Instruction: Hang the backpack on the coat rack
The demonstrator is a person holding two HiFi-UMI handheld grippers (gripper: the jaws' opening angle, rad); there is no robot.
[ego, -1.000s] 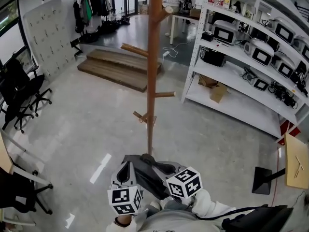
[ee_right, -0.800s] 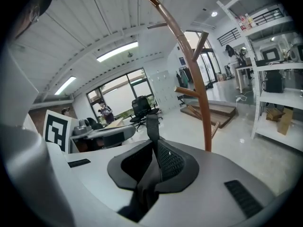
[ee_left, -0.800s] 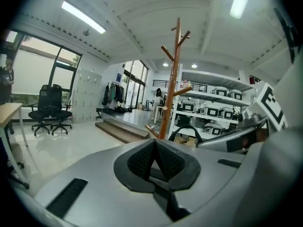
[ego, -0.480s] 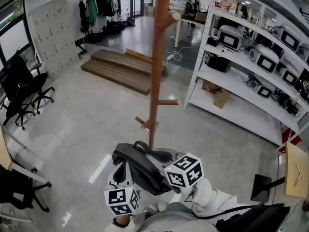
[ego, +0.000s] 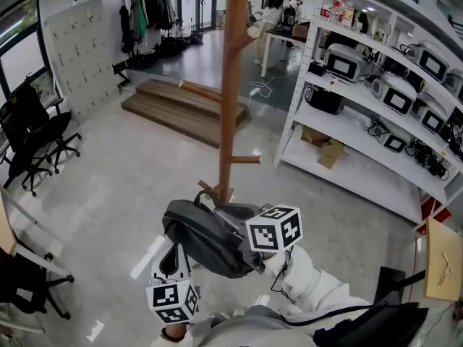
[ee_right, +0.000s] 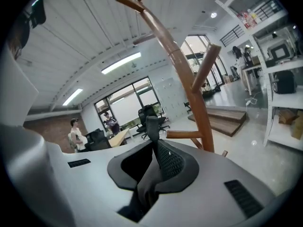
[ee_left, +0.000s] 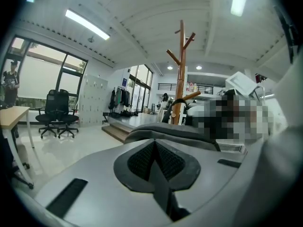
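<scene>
The dark grey backpack (ego: 206, 238) hangs in the air just in front of the wooden coat rack (ego: 232, 85), its top loop (ego: 205, 196) close to the pole's foot. My right gripper (ee_right: 154, 148) is shut on a dark strap (ee_right: 151, 126) of the backpack, which stands up from between the pads. In the head view only its marker cube (ego: 273, 228) shows, at the bag's right side. My left gripper (ego: 173, 246) sits at the bag's lower left with its pads (ee_left: 142, 160) closed together. The bag's grey body (ee_left: 175, 132) lies just past its tips. A short peg (ee_right: 184, 135) juts from the pole (ee_right: 189, 84).
White shelving (ego: 376, 92) with appliances and boxes runs along the right. Black office chairs (ego: 32, 136) stand at the left, and a low wooden platform (ego: 181, 107) lies behind the rack. A black stand base (ego: 394, 272) sits on the floor at the right. People stand far back (ego: 275, 2).
The backpack has risen off the floor and moved toward the rack's pole with my right gripper. My left gripper has dropped slightly lower left in the head view.
</scene>
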